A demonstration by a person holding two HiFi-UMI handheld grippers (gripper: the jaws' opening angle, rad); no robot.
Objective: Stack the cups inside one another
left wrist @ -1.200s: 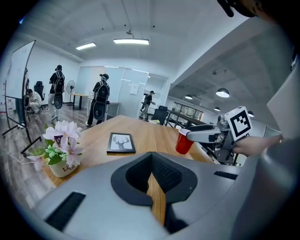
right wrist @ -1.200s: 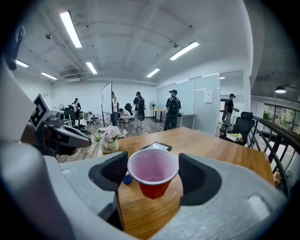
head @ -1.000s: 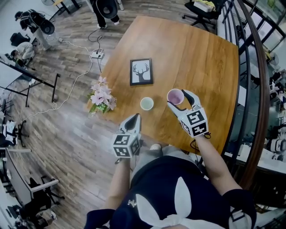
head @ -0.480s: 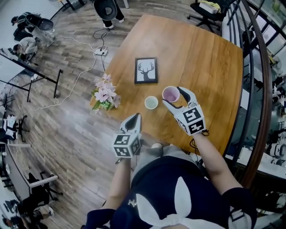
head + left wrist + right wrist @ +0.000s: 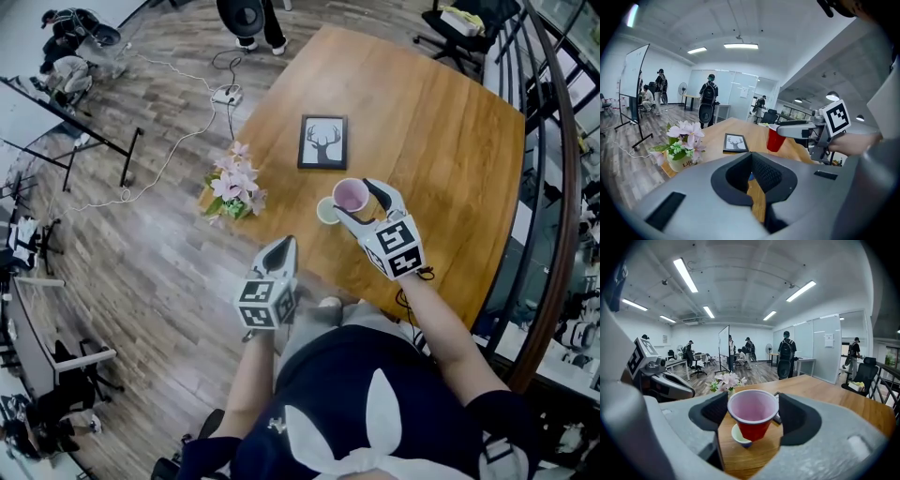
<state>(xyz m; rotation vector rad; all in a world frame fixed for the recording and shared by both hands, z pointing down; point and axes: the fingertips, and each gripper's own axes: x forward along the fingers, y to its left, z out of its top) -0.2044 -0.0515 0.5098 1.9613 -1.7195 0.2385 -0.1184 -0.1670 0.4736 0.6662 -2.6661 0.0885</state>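
Observation:
My right gripper (image 5: 357, 200) is shut on a red cup (image 5: 352, 195) with a pale pink inside, held upright above the wooden table (image 5: 441, 141). Just below and left of it a small blue cup (image 5: 326, 212) with a pale inside stands on the table, partly covered by the red cup. In the right gripper view the red cup (image 5: 752, 414) sits between the jaws of the right gripper (image 5: 753, 417), directly over the small cup (image 5: 740, 436). My left gripper (image 5: 279, 253) hangs shut and empty off the table's near edge. The left gripper view shows the red cup (image 5: 776, 139) ahead.
A framed deer picture (image 5: 322, 142) lies flat beyond the cups. A pot of pink flowers (image 5: 234, 189) stands at the table's left corner. The table's near edge runs just under my right gripper. People, office chairs and cables are on the floor far off.
My right gripper has carried the red cup leftward until it hangs over the small cup. The left gripper has stayed where it was.

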